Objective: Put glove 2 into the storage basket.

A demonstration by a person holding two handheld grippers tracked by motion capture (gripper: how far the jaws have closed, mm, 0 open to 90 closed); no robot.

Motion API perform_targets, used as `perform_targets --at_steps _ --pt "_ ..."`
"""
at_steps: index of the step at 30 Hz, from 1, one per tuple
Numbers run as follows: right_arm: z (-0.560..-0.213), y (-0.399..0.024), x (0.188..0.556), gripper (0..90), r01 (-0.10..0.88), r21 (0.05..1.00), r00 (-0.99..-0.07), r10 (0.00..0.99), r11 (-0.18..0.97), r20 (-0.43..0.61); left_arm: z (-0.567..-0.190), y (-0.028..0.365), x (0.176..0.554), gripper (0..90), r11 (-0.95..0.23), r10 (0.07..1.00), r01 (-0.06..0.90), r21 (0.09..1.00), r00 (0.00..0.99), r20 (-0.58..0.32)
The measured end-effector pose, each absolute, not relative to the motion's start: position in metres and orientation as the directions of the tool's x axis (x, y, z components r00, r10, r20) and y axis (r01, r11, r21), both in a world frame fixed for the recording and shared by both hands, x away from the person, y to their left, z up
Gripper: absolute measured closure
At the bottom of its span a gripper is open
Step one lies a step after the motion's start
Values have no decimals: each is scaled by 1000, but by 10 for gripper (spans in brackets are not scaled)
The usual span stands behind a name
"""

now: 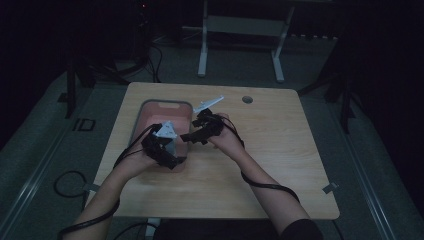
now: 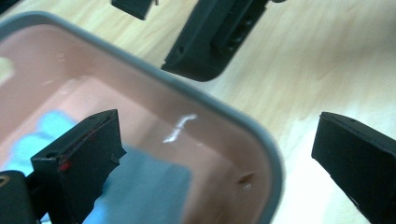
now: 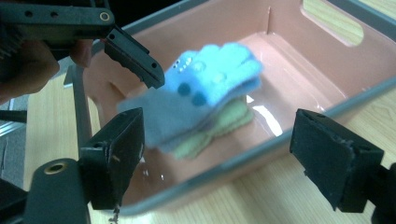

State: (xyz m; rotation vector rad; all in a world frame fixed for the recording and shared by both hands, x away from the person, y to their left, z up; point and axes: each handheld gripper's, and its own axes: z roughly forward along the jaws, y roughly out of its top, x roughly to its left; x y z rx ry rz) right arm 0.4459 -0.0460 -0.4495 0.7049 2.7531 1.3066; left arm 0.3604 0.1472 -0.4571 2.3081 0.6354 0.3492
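Bin (image 3: 219, 182): pink, grey rim, on desk (image 1: 280, 165), under both claws.
Gloves (image 3: 210, 88): blue stack inside bin, just ahead of right claw.
Left claw (image 2: 219, 158): spread, straddling bin rim, empty.
Right claw (image 3: 217, 154): spread, empty, outside near wall.
Step (judged): clear the rim first, then pinch the top glove only.

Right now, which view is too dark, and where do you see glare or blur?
High view: dim overall, room nearly black, wooden table still readable. Left gripper view: bright, with white glare on the pink bin floor. Right gripper view: well lit, but the blue glove is blurred.
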Motion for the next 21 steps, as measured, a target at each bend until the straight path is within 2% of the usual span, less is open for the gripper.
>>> perform_targets --at_steps 21 --pt "-466 -100 431 150 378 750 -891 432 543 137 -463 97 342 19 -643 432 242 727 898 83"
